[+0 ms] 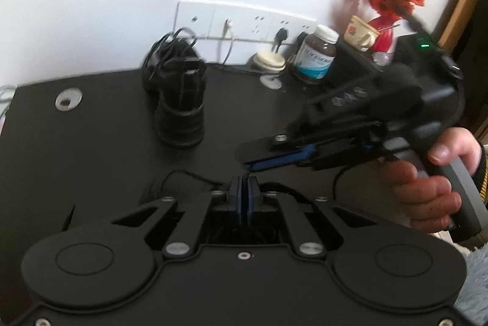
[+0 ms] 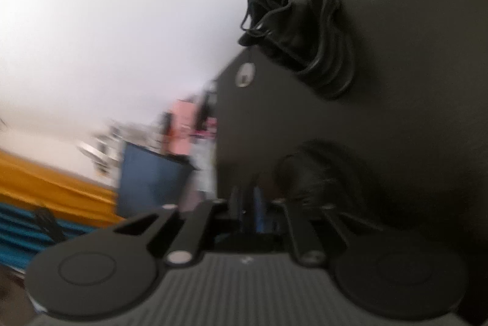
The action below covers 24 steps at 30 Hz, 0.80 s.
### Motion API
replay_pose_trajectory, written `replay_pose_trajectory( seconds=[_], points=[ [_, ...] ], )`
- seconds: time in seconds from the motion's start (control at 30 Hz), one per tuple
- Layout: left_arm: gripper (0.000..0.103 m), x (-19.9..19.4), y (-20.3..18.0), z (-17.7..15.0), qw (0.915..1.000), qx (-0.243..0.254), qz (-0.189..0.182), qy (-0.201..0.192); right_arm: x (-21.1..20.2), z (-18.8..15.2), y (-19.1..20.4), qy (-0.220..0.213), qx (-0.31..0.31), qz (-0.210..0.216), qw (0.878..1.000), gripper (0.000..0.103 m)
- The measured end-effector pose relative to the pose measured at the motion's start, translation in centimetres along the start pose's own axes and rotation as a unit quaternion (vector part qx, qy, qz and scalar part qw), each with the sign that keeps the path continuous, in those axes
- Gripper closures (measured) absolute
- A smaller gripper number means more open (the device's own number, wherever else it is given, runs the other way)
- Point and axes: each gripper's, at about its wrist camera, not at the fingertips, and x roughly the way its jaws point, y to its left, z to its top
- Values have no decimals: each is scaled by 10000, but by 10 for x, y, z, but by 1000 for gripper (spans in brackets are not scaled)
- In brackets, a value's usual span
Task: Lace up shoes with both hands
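Keeping my left gripper (image 1: 244, 191) pinched shut, maybe on lace (image 1: 183, 175), can't tell; right gripper (image 1: 248, 162) part-open, empty-looking, should approach slowly.

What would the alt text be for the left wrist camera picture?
A black two-finger left gripper, its blue pads pressed together, sits over black shoelace on a black table, while a hand-held right gripper reaches in from the right. A black lace-up shoe stands behind, near a white wall.

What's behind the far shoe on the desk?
Behind the far shoe runs a white wall socket strip with a white cable plugged in. Whatever sits directly behind the shoe is covered by it and its piled laces.
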Motion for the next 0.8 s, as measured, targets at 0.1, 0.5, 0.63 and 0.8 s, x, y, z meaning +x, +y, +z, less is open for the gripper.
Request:
replay_pose_trajectory(
  seconds=[0.1,0.5,0.63,0.8],
  points=[
    [100,1,10,-1,9999,-102,-34,130,-7,-10,20,-79,-1180,-653,9908,58],
    [100,24,6,-3,9985,25,-251,489,0,-28,17,35,-1917,-1170,9744,78],
    [100,38,0,-2,9968,222,-203,739,-14,-9,-36,-169,60,-269,9995,85],
    [100,46,7,3,9960,10,-303,838,-15,-11,-55,-251,731,75,9970,85]
  ],
)
